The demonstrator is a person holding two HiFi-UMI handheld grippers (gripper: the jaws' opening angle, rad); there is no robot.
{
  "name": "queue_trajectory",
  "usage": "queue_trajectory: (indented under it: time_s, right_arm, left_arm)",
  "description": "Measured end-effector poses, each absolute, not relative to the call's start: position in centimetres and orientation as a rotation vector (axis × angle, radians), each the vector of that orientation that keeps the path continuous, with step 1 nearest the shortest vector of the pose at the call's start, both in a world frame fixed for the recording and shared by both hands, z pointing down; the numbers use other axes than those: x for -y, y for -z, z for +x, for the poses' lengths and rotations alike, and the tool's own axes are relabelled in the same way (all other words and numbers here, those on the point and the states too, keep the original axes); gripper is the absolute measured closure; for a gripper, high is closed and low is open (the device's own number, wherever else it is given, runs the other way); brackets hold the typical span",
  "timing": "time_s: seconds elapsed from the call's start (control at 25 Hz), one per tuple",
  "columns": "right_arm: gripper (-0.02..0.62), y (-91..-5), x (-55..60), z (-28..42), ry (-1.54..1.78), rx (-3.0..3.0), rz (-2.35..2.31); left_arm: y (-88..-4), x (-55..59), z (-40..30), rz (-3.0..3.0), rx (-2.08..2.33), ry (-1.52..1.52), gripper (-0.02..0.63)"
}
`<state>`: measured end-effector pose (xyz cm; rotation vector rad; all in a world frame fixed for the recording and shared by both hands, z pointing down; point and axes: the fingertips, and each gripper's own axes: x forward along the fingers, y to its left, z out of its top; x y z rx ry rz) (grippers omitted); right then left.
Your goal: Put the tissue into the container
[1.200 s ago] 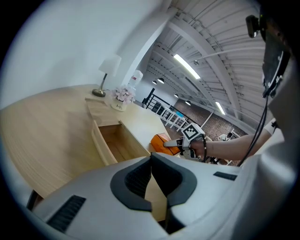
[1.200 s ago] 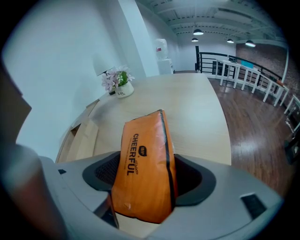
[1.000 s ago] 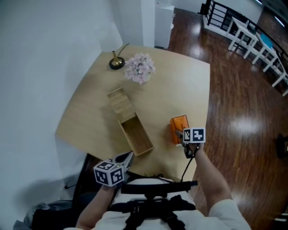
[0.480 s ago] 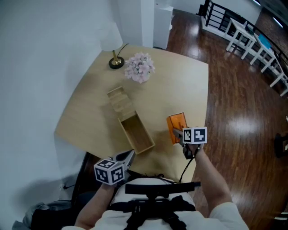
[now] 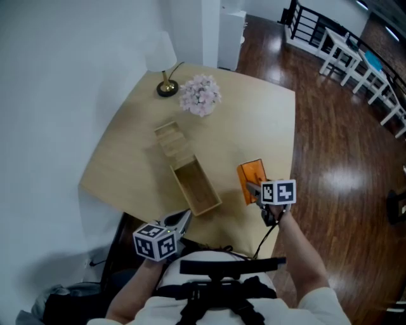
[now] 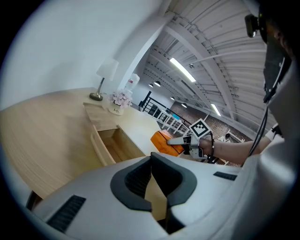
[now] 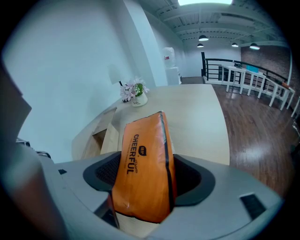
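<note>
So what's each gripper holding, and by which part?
Right gripper: the orange tissue pack, pinched across its near end. Left gripper: nothing, fingers closed together.

Orange tissue pack (image 5: 252, 179) on edge, near the right of the open wooden container (image 5: 196, 187).

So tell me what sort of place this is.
Probably a loft-style office or showroom: a wooden table with a lamp and flowers, dark wood flooring, a black railing, and white chairs beyond.
</note>
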<state>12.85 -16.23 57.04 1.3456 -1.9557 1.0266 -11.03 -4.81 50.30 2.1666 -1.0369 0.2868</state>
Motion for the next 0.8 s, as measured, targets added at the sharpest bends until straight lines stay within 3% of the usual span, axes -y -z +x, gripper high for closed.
queue_trajectory:
  time_s: [0.8]
  right_arm:
    - [0.25, -50.5, 17.2, 6.7, -0.908, 2.125, 1.239]
  left_arm:
    - [-48.7, 5.6, -12.7, 2.162, 1.093, -0.208, 0.606]
